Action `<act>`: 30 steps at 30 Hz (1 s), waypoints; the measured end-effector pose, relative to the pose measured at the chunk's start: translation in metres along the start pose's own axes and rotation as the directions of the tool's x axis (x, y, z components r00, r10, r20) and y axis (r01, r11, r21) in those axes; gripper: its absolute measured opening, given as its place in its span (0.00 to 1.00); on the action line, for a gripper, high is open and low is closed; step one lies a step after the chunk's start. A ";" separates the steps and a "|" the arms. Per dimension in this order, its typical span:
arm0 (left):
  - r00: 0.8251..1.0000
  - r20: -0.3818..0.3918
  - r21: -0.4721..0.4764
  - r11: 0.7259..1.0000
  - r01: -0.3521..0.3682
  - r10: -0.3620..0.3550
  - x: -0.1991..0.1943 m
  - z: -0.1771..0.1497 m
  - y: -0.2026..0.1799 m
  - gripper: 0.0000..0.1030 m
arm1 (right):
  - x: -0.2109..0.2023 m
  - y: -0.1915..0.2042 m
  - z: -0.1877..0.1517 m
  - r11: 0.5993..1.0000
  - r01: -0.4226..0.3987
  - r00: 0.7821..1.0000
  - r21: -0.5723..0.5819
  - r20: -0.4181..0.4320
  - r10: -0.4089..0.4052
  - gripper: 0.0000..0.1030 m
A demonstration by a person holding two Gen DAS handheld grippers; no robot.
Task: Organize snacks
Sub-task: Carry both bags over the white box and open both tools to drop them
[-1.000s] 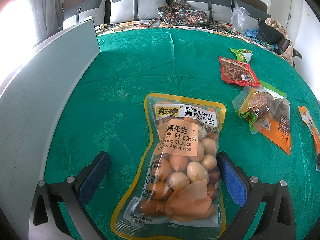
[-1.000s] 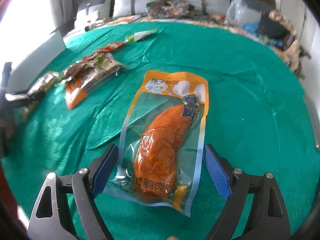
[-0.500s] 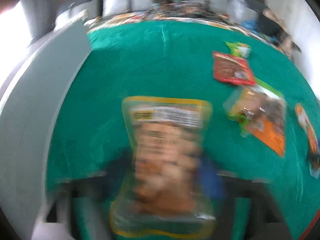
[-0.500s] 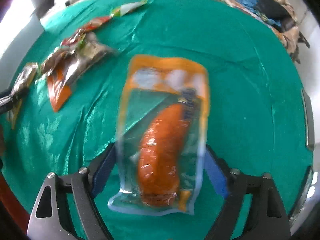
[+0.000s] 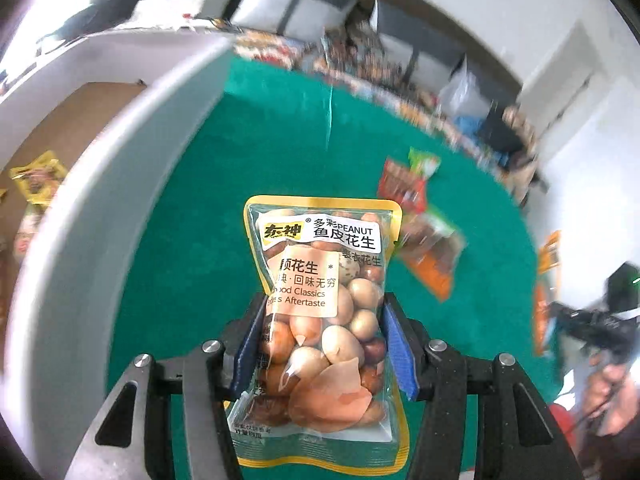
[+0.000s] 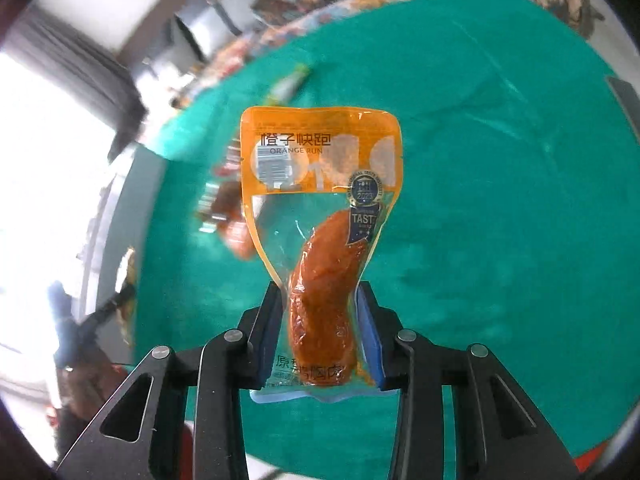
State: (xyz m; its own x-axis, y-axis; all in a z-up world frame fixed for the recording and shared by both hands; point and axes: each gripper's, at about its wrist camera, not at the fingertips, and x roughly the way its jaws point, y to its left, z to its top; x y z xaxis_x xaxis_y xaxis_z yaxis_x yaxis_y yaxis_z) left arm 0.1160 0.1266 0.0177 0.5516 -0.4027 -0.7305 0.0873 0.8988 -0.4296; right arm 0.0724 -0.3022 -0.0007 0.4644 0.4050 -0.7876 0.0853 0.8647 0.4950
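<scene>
My left gripper (image 5: pixel 322 344) is shut on a yellow-edged bag of coated peanuts (image 5: pixel 324 280) and holds it above the green cloth (image 5: pixel 224 184). My right gripper (image 6: pixel 320 328) is shut on an orange pouch with a chicken breast piece (image 6: pixel 320 216), lifted above the green cloth (image 6: pixel 500 200). Several other snack packs lie on the cloth: a red pack (image 5: pixel 402 188) and an orange-and-clear pack (image 5: pixel 434 250) in the left wrist view, blurred packs (image 6: pixel 228 208) behind the pouch in the right wrist view.
A grey box wall (image 5: pixel 92 216) stands left of the cloth, with a yellow snack bag (image 5: pixel 38 178) on its brown bottom. The other gripper (image 5: pixel 600 320) shows at the right edge. Pillows and clutter lie at the bed's far end.
Both grippers have shut on their packs and lifted them off the cloth. The left view has swung so the box interior shows at the left.
</scene>
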 end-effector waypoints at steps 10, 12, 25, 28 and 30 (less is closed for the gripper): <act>0.951 0.190 -0.095 0.968 -0.231 0.245 -0.143 0.043 0.109 0.54 | 0.017 0.236 0.018 0.882 -0.386 0.922 -0.272 -0.085 0.378 0.38; 0.924 0.176 -0.115 0.939 -0.324 0.340 -0.150 0.043 0.137 0.58 | 0.036 0.299 0.012 0.832 -0.452 0.892 -0.322 -0.148 0.427 0.40; 0.883 0.200 -0.208 0.899 -0.386 0.426 -0.152 0.008 0.157 0.92 | 0.138 0.362 -0.024 0.846 -0.327 0.944 -0.421 -0.188 0.271 0.70; 0.937 0.217 -0.127 0.960 -0.250 0.273 -0.129 0.008 0.104 0.92 | 0.135 0.289 -0.026 0.868 -0.087 0.996 -0.489 -0.039 0.078 0.70; 0.957 0.214 -0.059 0.981 -0.187 0.196 -0.113 0.007 0.068 0.98 | 0.125 0.233 -0.031 0.859 0.094 0.995 -0.503 0.081 -0.062 0.69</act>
State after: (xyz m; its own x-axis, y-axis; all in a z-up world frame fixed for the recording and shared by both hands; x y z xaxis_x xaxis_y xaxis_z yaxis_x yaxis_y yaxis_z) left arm 0.0650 0.2347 0.0744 0.7223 -0.1725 -0.6697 -0.0668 0.9465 -0.3158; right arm 0.1234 -0.0411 0.0045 0.5278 0.3256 -0.7845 -0.3269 0.9303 0.1662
